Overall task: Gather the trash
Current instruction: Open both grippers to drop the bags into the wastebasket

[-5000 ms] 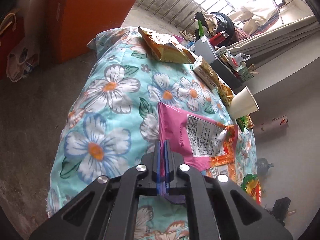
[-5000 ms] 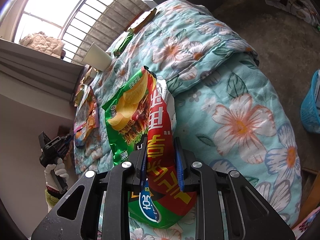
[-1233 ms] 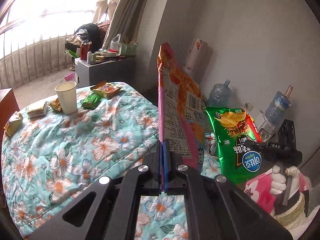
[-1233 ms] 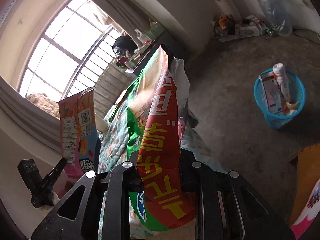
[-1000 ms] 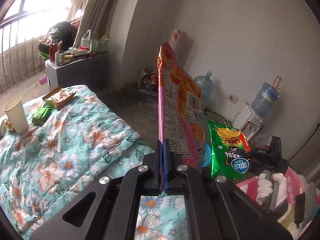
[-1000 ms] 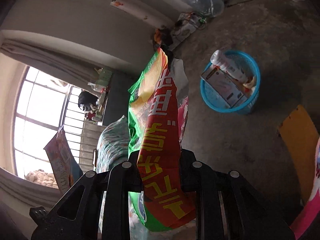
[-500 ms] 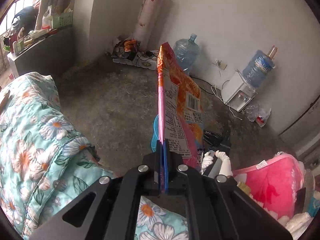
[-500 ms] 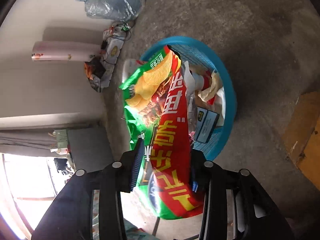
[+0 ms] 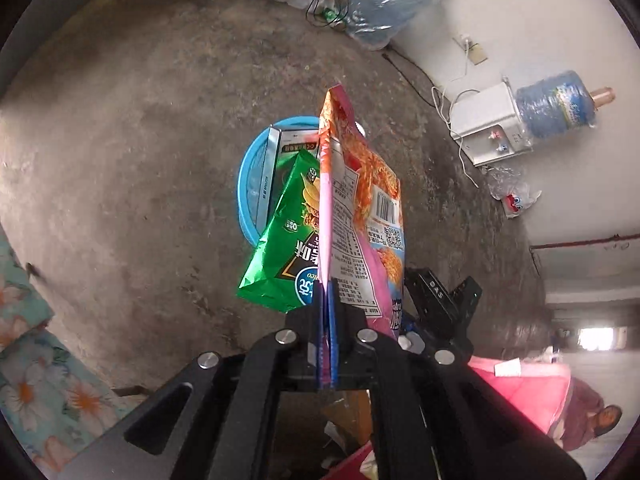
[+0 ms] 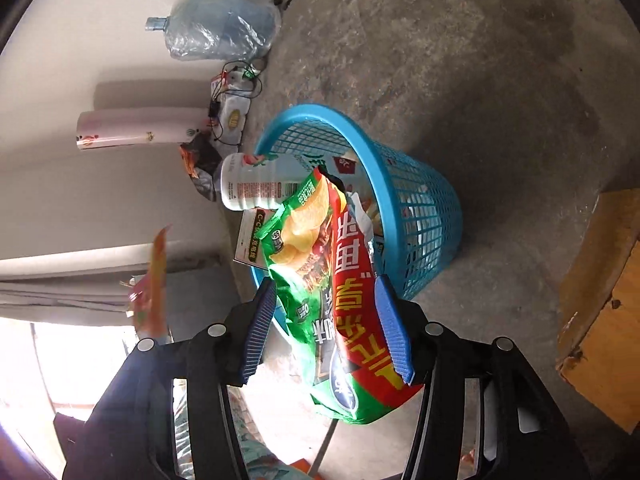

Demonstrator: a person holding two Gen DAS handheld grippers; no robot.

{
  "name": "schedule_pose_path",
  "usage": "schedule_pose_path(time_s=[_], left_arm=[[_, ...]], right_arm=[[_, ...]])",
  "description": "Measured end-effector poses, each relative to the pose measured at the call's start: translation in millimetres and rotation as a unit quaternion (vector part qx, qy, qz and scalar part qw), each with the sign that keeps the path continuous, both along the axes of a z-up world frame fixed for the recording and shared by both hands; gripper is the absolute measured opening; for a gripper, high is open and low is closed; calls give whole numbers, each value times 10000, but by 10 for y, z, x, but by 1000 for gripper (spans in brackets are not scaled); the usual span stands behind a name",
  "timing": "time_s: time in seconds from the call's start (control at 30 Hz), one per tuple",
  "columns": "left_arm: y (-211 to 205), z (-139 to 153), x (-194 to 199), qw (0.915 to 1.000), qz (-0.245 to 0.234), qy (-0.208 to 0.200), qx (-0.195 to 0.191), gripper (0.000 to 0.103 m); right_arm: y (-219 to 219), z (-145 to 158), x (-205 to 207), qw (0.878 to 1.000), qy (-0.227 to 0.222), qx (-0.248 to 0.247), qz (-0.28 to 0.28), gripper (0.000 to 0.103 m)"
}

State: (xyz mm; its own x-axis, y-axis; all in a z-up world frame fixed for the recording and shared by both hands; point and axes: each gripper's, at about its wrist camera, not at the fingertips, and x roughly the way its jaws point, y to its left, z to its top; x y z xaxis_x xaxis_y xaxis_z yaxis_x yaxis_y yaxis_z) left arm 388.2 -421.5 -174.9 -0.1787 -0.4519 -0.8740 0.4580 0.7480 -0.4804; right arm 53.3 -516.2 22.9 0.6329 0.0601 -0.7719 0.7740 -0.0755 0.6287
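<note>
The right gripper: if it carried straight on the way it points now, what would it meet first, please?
Probably the blue basket. The right gripper, jaws opening around the green chip bag, aims down at its rim and the white bottle; depth is unclear.

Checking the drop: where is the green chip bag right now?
In the right wrist view the green chip bag sits between the opening jaws of the right gripper, its top over the blue basket.
</note>
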Motion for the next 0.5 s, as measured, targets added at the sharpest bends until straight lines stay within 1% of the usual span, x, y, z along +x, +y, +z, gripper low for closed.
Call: schedule_pose_path(time_s=[0.03,0.07,0.1,0.13,0.17,0.23,0.27,0.33,0.4,0.43,0.47,0.5], left_arm=[[-114,-178,18,9997,43,183,136,9],[-227,-372,17,9985,46,440,336,29],[-297,-547,23,9961,101,661,580,42],[-297,-667,28,9935,238,772,802,51],[-281,-725,33,9918,384,781,939,51],[-230,-685,20,9921,440,780,883,51],[-199,-622,12,9927,405,759,850,51],[-124,-445,33,9941,350,572,854,51],[-14,-207,54,9966,254,373,682,51],[49,-77,58,9980,214,251,547,51],[115,80,57,9990,177,116,399,52],[214,235,50,9995,160,-34,256,52]], right_arm=[[-7,-18,-16,10000,18,57,-25,49],[-16,-58,-33,9999,-4,147,-60,49],[-10,-85,-57,9996,-62,252,-106,50],[0,-102,-105,9992,-88,341,-175,50],[-15,-144,-89,9988,-119,412,-238,50],[-15,-147,-108,9984,-172,473,-258,49],[-12,-118,-108,9987,-145,434,-230,49],[-12,-25,-91,9997,-81,226,-80,50],[-16,45,-35,9998,144,57,103,49],[-8,104,-8,9995,266,-86,171,49],[8,199,34,9982,380,-356,306,49],[39,341,97,9939,609,-777,489,49]])
